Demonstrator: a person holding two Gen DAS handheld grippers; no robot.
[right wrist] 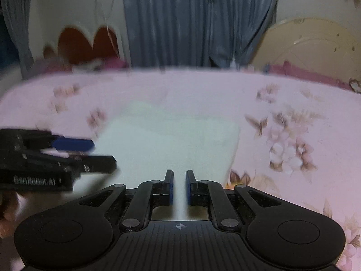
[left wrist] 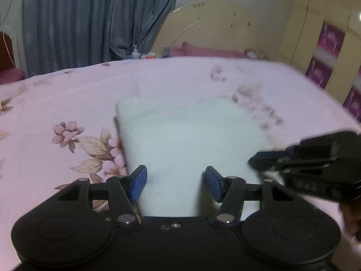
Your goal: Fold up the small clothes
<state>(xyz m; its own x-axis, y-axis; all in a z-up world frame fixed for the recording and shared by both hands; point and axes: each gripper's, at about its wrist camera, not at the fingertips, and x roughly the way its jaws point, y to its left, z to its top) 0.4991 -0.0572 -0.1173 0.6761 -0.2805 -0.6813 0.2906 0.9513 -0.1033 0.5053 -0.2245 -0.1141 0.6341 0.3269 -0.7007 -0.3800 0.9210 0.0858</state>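
A folded white cloth (left wrist: 189, 140) lies flat on the pink flowered bedsheet (left wrist: 56, 103); it also shows in the right wrist view (right wrist: 171, 140). My left gripper (left wrist: 176, 181) is open, its blue pads wide apart over the cloth's near edge, holding nothing. My right gripper (right wrist: 179, 186) hovers over the cloth's near edge with its fingers nearly together, a narrow gap between them, nothing clearly held. The right gripper also appears blurred at the right of the left wrist view (left wrist: 266, 158), and the left gripper at the left of the right wrist view (right wrist: 90, 153).
The bed fills the foreground. A cream headboard (left wrist: 221, 27) and dark pink pillows (left wrist: 203, 50) stand at the far end. Blue-grey curtains (left wrist: 90, 22) hang behind. A small bottle (left wrist: 135, 53) sits by the curtain. A cream wardrobe (left wrist: 325, 33) stands right.
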